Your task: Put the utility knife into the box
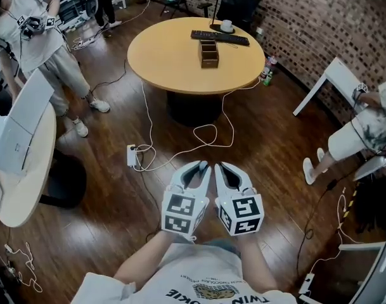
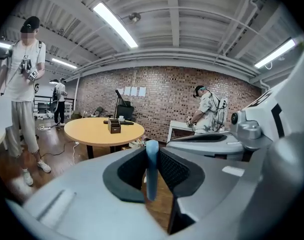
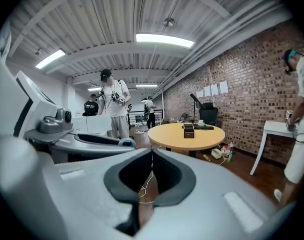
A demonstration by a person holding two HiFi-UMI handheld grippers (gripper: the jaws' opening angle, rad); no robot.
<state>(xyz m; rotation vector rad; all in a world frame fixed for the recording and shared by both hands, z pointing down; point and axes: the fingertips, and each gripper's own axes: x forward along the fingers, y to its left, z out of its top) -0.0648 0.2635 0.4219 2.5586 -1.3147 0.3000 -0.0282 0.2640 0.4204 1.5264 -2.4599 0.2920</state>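
I hold both grippers side by side over the wooden floor (image 1: 116, 214), well short of the table (image 1: 156, 68). My left gripper (image 1: 203, 165) is clenched on the knife (image 2: 152, 170), whose blue body stands upright between the pads. My right gripper (image 1: 218, 165) is closed with nothing in it, its jaw tips meeting. The box (image 1: 208, 52) sits on the table near its far side, just in front of a long black bar (image 1: 219, 37), far from the knife.
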